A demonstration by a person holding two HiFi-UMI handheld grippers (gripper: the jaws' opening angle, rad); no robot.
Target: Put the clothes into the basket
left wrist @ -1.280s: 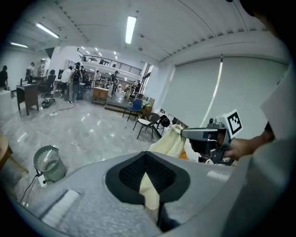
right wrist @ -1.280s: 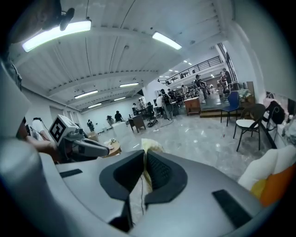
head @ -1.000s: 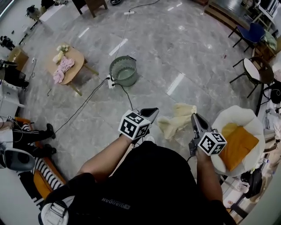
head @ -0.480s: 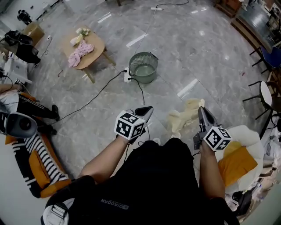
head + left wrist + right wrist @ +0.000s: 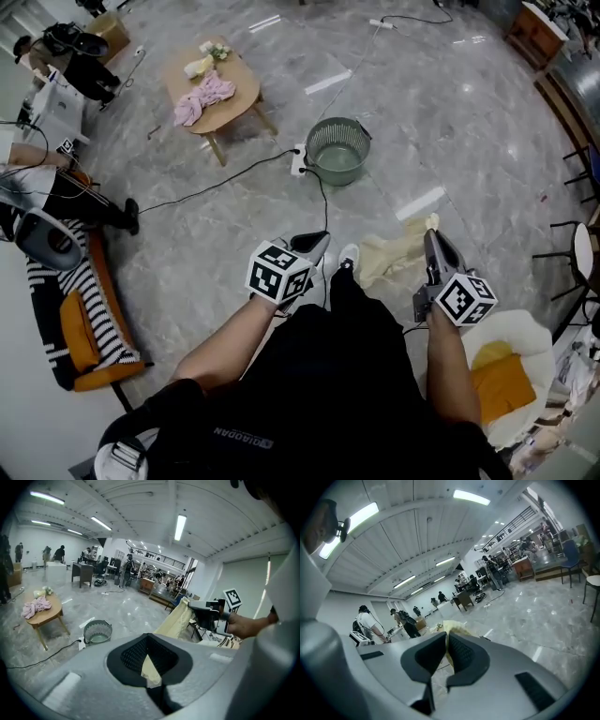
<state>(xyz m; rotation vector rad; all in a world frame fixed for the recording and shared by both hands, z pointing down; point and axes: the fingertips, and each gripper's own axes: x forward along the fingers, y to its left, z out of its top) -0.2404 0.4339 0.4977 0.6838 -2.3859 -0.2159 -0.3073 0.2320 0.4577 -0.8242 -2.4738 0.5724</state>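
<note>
Marble floor (image 5: pixel 234 244) ahead: left tool (image 5: pixel 314 244) and right tool (image 5: pixel 433 240) each clamp the pale yellow cloth (image 5: pixel 389 253) strung between them; its slack may snag the black floor cable (image 5: pixel 322 194).

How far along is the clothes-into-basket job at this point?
Done: nothing visible in the green basket yet. In hand: the left gripper and right gripper are shut on a pale yellow garment, short of the basket. Left: drop it in, then fetch the pink garment on the round table.
</note>
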